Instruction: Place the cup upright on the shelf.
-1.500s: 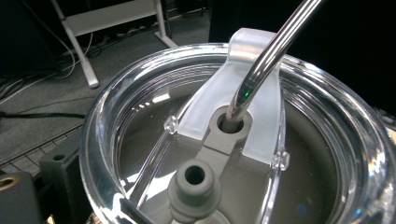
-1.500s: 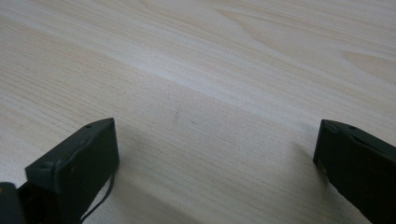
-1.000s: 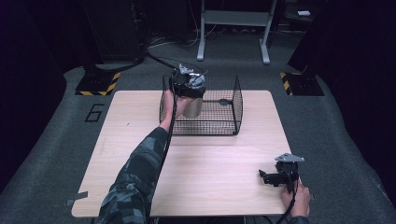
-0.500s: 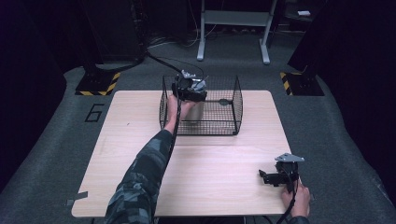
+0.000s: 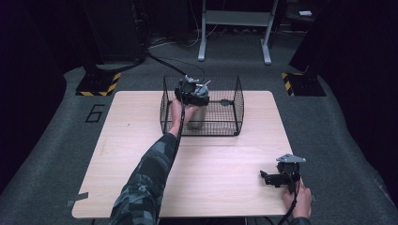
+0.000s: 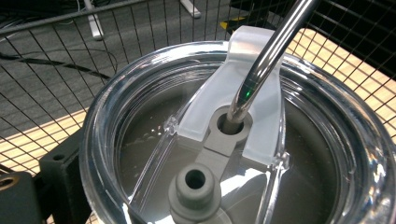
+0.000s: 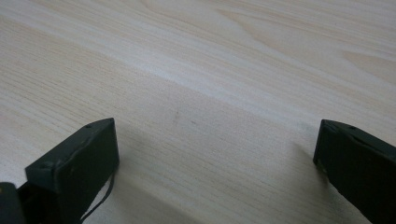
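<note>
just wire cage (image 5: 237, 101) walls around tumbler (image 6: 233, 154)

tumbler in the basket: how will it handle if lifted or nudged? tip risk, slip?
The tumbler has a smooth metal-looking wall, so it is probably slippery in a grip. It stands taller than wide with a straw leaning out of the clear lid, so a high push may tip it. The straw sits loosely in its hole and could shift.

Light wood table (image 5: 141, 140), black wire basket (image 5: 237, 101)
</note>
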`<state>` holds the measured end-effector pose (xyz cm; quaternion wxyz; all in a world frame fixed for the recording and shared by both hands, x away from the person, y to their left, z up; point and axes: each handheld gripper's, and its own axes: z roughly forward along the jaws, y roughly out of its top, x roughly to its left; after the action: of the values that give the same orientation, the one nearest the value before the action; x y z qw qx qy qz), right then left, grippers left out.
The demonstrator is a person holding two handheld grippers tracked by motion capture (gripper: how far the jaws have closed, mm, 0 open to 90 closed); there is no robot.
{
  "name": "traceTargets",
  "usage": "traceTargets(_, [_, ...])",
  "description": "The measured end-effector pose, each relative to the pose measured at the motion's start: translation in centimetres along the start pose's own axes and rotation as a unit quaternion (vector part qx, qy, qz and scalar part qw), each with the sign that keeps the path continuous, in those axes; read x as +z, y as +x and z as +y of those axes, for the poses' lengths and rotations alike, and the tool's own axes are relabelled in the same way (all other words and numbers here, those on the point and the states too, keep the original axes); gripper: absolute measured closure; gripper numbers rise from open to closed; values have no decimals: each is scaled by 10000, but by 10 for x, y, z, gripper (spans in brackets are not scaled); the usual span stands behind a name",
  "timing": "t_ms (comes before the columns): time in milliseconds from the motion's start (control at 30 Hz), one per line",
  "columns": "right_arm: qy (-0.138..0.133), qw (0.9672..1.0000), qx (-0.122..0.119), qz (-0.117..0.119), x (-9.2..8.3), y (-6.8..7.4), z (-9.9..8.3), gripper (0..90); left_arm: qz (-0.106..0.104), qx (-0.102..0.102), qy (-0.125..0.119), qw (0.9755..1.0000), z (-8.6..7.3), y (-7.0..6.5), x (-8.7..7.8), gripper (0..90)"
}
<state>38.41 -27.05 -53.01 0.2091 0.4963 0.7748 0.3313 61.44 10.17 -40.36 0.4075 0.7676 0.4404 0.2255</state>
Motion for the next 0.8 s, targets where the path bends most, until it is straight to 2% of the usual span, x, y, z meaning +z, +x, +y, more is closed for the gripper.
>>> traceTargets(267, [0,10000,3,-1,0,0,0,0,15,103,44,9999,-6,-3,-3,36])
traceTargets(367, [0,10000,-3,-1,0,0,0,0,-16,-26,-43,10000,-11,-1,-6,36])
traceTargets(433, [-2,10000,-7,-2,0,0,0,0,-53,73,52,9999,-13,2,-10,36])
traceTargets(567, [-2,10000,-7,-2,0,0,0,0,-72,168,145,9997,-12,0,-11,36])
traceTargets(800, [-2,10000,-8,-2,0,0,0,0,-86,171,155,9997,-11,1,-12,35])
